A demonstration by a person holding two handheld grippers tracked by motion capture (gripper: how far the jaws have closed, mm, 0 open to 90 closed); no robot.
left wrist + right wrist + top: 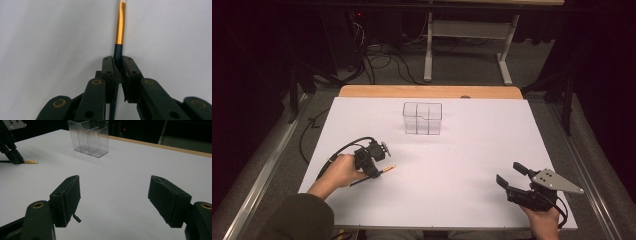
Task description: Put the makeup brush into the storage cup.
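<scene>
A thin brush (120,27) with a dark handle, a gold band and a pale tip lies at the front left of the white table (462,160). My left gripper (118,61) is shut on its handle just behind the gold band. From above, the left gripper (377,172) points right, and the brush (389,169) sticks out past it. Whether the brush rests on the table or is lifted, I cannot tell. My right gripper (510,174) is at the front right. The right gripper (115,192) is open wide with nothing between its jaws.
A clear plastic box with compartments (422,118) stands at the back centre of the table, also seen ahead of the right gripper as the clear box (88,137). Beyond the far wooden edge (432,91) are cables and a stand on the floor.
</scene>
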